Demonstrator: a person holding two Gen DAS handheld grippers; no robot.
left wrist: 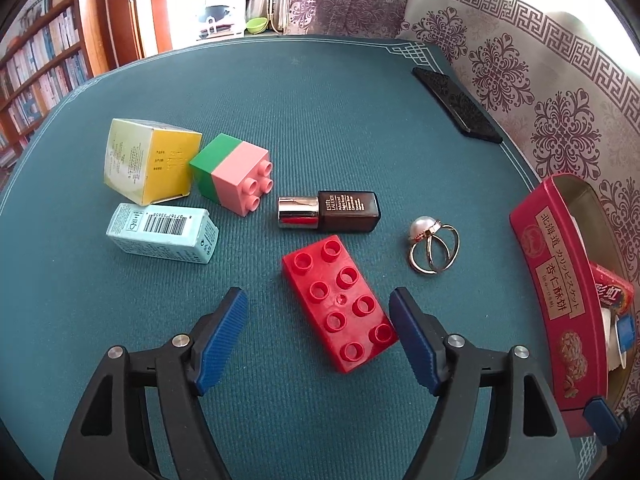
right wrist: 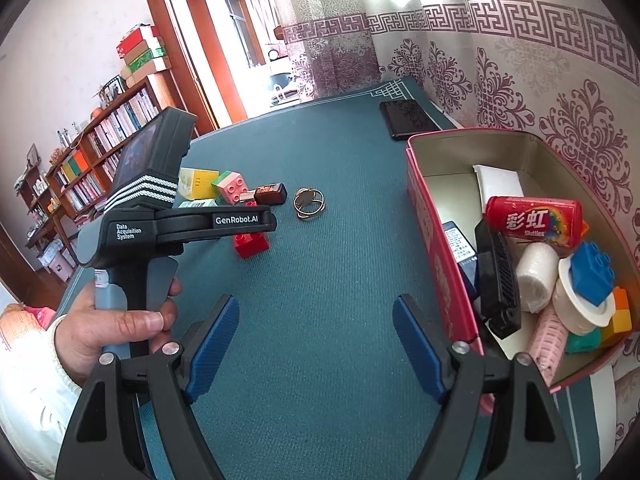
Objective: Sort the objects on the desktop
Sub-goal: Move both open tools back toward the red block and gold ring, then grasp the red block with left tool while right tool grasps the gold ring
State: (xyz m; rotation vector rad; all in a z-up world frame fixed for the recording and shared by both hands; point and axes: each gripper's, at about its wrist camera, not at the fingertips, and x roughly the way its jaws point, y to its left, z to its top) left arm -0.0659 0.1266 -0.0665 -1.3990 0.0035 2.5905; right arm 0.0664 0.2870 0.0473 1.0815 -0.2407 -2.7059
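In the left wrist view my left gripper (left wrist: pixel 318 304) is open just above a red brick (left wrist: pixel 340 304), which lies between its blue pads, nearer the right one. Beyond lie a dark cosmetics bottle (left wrist: pixel 330 211), a pearl ring (left wrist: pixel 430 246), a green-and-pink brick (left wrist: pixel 232 174), a yellow box (left wrist: pixel 150 160) and a pale blue box (left wrist: pixel 164 234). My right gripper (right wrist: pixel 316 320) is open and empty over bare mat, beside the red tin box (right wrist: pixel 434 264), which holds several sorted items. The right wrist view also shows the left gripper's body over the red brick (right wrist: pixel 252 245).
A black phone (left wrist: pixel 456 106) lies at the far right edge of the green mat (left wrist: pixel 320 100), next to the patterned curtain. The red tin (left wrist: pixel 556 292) stands at the mat's right edge. A bookshelf (right wrist: pixel 92 160) stands beyond the table's left side.
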